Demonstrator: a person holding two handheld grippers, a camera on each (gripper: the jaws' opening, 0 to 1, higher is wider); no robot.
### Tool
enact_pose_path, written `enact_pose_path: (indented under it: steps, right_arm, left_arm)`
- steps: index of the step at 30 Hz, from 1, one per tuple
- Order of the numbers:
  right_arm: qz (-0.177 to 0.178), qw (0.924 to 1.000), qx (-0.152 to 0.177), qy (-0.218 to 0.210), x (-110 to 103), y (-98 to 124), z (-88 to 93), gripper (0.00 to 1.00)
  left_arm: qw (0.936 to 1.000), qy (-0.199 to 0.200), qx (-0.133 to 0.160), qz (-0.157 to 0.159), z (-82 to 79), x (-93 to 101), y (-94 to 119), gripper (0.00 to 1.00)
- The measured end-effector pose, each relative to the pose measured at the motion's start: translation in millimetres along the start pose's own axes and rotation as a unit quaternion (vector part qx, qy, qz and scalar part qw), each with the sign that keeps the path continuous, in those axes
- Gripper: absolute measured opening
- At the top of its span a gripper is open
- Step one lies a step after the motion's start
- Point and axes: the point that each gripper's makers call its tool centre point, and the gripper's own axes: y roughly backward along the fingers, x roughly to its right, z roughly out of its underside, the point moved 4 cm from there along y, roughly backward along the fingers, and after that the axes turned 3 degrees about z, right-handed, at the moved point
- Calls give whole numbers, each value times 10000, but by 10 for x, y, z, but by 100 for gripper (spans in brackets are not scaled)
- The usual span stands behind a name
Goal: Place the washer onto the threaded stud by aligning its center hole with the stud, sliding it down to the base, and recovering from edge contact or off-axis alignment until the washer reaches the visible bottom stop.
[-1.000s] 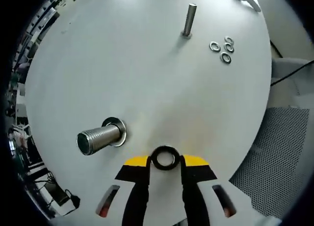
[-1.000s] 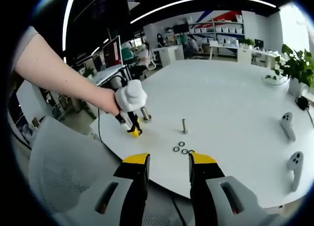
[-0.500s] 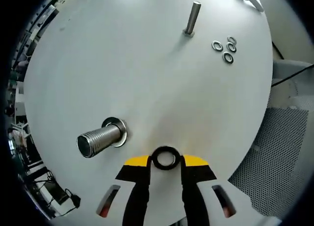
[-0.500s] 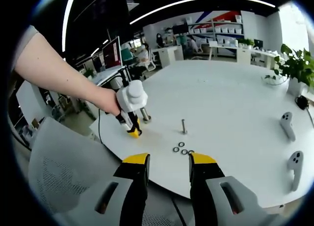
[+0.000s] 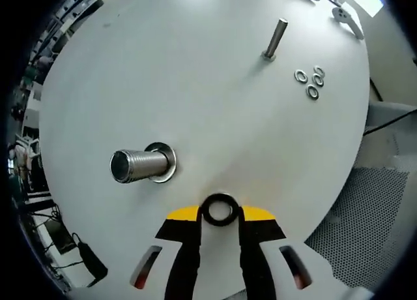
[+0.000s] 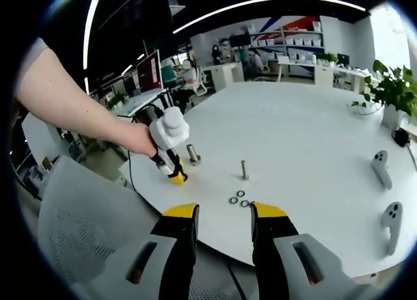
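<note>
The left gripper is seen clamped on a dark washer, which is held flat between the two yellow-tipped jaws, its centre hole open to the camera. In the left gripper view the washer is held above the white table, close to the table's near edge and apart from the large threaded stud. That stud stands upright from a flat metal base ring on the table, up and to the left of the held washer in the picture, with its hollow top end turned toward the camera. No contact between washer and stud is seen.

Farther across the table a thinner plain stud is seen standing upright, and just beside it three loose washers lie flat in a tight cluster. Two white handheld controllers rest near the far rim. A grey mesh chair back is seen past the table's edge.

In the right gripper view the right gripper is held off the table's near edge with its jaws parted and nothing between them. The left gripper is seen there from the side, held in a person's hand with a bare forearm, its yellow tips pointing down at the table just beside the large threaded stud. The thinner stud and the loose washers lie between the two grippers. A potted plant stands at the table's far right edge.
</note>
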Motion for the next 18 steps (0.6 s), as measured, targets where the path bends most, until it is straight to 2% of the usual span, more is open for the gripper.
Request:
enact_pose_path:
  steps: [1, 3, 15, 18]
  right_arm:
    - [-1, 10000, -1, 0, -1, 0, 0, 34]
    - [5, 10000, 5, -1, 2, -1, -2, 34]
    - [2, 10000, 0, -19, -1, 3, 0, 34]
    - [-2, 10000, 2, -29, 1, 1, 0, 34]
  left_arm:
    - [9995, 294, 71, 98, -6, 25, 11, 19]
    - [9992, 370, 84, 132, -1, 17, 7, 19]
    - [9998, -192, 31, -37, 13, 74, 68, 19]
    - [9998, -188, 43, -32, 9, 45, 90, 19]
